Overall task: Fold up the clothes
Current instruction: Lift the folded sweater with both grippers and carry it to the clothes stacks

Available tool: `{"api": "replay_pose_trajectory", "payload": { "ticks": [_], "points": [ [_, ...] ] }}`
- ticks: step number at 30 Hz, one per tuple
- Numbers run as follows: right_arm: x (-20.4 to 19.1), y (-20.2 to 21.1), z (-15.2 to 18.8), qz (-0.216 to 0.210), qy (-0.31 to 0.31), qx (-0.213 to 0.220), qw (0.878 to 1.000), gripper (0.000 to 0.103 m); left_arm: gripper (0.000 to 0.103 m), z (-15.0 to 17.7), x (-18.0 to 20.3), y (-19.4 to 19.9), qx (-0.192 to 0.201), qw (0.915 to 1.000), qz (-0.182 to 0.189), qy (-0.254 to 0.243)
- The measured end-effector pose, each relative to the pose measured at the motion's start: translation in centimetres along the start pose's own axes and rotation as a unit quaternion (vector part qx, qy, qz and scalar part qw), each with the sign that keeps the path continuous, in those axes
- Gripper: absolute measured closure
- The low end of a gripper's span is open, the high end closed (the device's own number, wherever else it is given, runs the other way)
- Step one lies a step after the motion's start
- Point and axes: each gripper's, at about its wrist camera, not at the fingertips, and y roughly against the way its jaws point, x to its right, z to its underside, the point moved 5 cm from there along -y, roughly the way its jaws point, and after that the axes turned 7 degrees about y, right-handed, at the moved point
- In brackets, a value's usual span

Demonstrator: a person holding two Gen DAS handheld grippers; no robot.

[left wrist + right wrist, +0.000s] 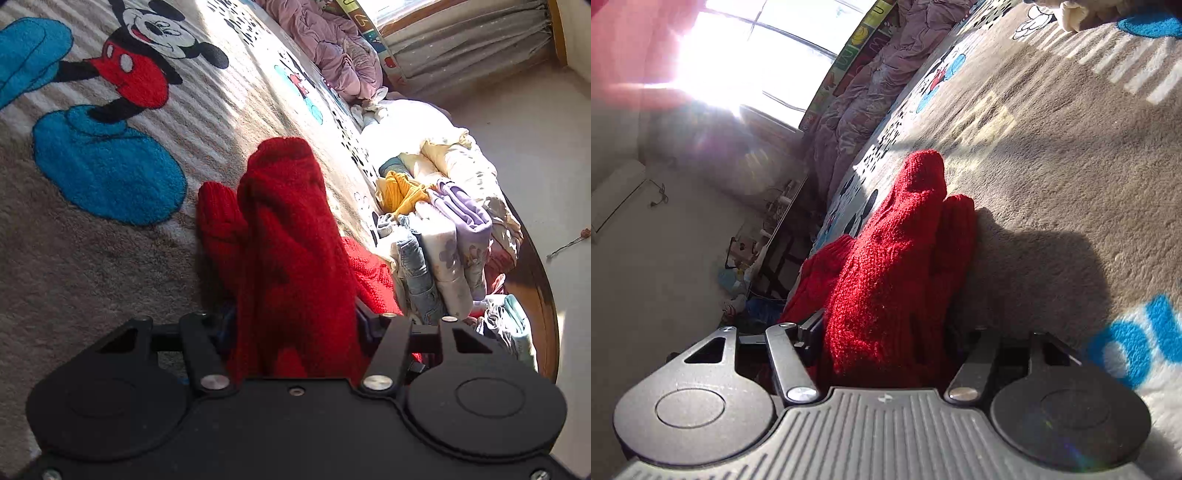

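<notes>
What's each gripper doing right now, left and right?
Left gripper: closed on the red sweater.
Right gripper: closed on the red sweater too.

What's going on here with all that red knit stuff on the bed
A person is folding clothes with a handheld gripper in each hand. The left gripper and the right gripper each have a bunched fold of a red knitted sweater between their fingers, over a cartoon-mouse blanket. The fabric hides the pads, so the grip itself cannot be confirmed. A pile of other clothes waits at the blanket's edge in the left view.
</notes>
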Motion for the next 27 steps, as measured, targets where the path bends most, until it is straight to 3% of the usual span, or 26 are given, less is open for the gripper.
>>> {"api": "replay_pose_trajectory", "payload": {
  "ticks": [4, 6, 7, 9, 11, 14, 19, 22, 25, 26, 27],
  "points": [
    [-2.1, 6.2, 0.5, -0.002, 0.016, 0.055, 0.998, 0.041, 0.046, 2.5, 4.0, 0.5, -0.030, 0.9979, 0.056, -0.013],
    [-2.3, 9.3, 1.0, 0.015, 0.018, 0.082, 0.996, 0.040, 0.041, 4.3, 4.9, -0.4, -0.057, 0.9976, 0.036, -0.020],
    [-2.1, 10.9, 1.4, 0.033, 0.018, 0.094, 0.995, 0.035, 0.036, 5.0, 4.6, -0.8, -0.060, 0.9977, 0.014, -0.028],
    [0.0, 12.5, 2.8, 0.090, 0.003, 0.107, 0.990, 0.009, 0.017, 5.9, 3.3, -1.1, -0.055, 0.9980, -0.013, -0.029],
    [2.5, 13.6, 4.0, 0.113, -0.032, 0.108, 0.987, 0.009, 0.017, 6.3, 0.6, -1.5, -0.050, 0.9984, -0.022, 0.015],
    [4.4, 14.5, 4.3, 0.097, -0.043, 0.117, 0.988, 0.014, 0.017, 6.2, -0.6, -1.1, -0.049, 0.9981, 0.008, 0.037],
    [4.6, 13.8, 4.2, 0.077, -0.026, 0.116, 0.990, 0.009, 0.015, 6.8, 0.1, -1.2, -0.078, 0.9965, 0.016, 0.023],
    [4.1, 12.4, 4.2, 0.087, -0.011, 0.104, 0.991, 0.009, 0.015, 7.9, 0.7, -1.9, -0.092, 0.9955, 0.020, 0.010],
    [3.4, 10.7, 4.3, 0.092, 0.008, 0.094, 0.991, 0.016, 0.022, 9.1, 1.2, -2.3, -0.082, 0.9963, 0.010, -0.025],
    [3.1, 10.1, 4.5, 0.093, 0.013, 0.088, 0.992, 0.020, 0.032, 9.4, 1.4, -2.6, -0.084, 0.9959, 0.014, -0.029],
    [2.9, 9.9, 4.5, 0.092, 0.015, 0.090, 0.992, 0.025, 0.036, 9.6, 1.5, -2.9, -0.082, 0.9961, 0.016, -0.030]
  ]
}}
